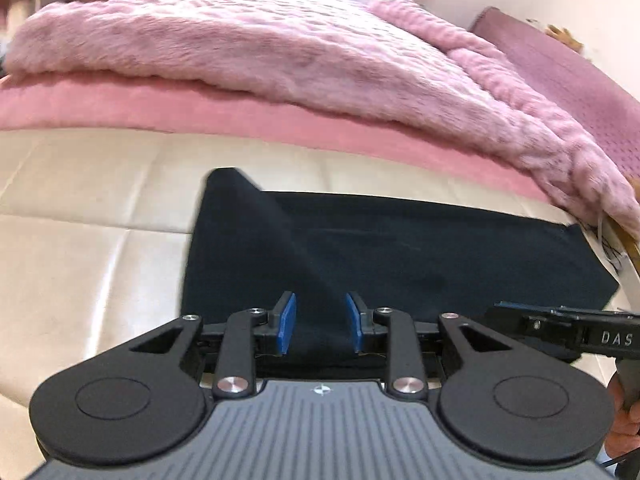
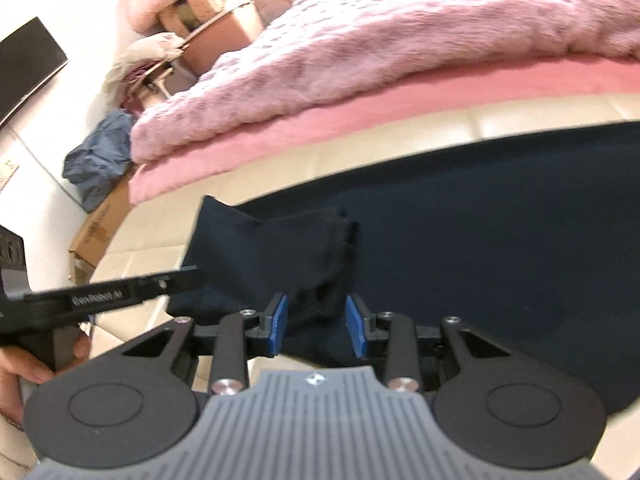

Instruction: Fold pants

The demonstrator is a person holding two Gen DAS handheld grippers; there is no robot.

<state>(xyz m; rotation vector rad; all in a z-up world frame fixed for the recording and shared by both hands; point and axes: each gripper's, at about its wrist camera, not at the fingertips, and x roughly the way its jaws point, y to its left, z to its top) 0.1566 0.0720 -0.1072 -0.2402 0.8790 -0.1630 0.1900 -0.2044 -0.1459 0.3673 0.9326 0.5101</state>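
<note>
Dark navy pants (image 1: 400,256) lie flat on the cream quilted surface (image 1: 88,272), with a raised fold line running toward my left gripper (image 1: 320,322). That gripper is open, its blue pads either side of the cloth's near edge. In the right wrist view the pants (image 2: 500,216) spread to the right, with a bunched, lifted end (image 2: 320,256) just in front of my right gripper (image 2: 316,322), which is open around it. The right gripper shows at the right edge of the left wrist view (image 1: 560,324); the left gripper shows at the left of the right wrist view (image 2: 120,294).
A fluffy pink blanket (image 1: 280,48) lies over a pink sheet (image 1: 200,114) behind the pants. A blue garment (image 2: 100,164), a cardboard box (image 2: 100,228) and clutter (image 2: 200,12) sit at the far left. A purple headboard (image 1: 580,80) stands at the right.
</note>
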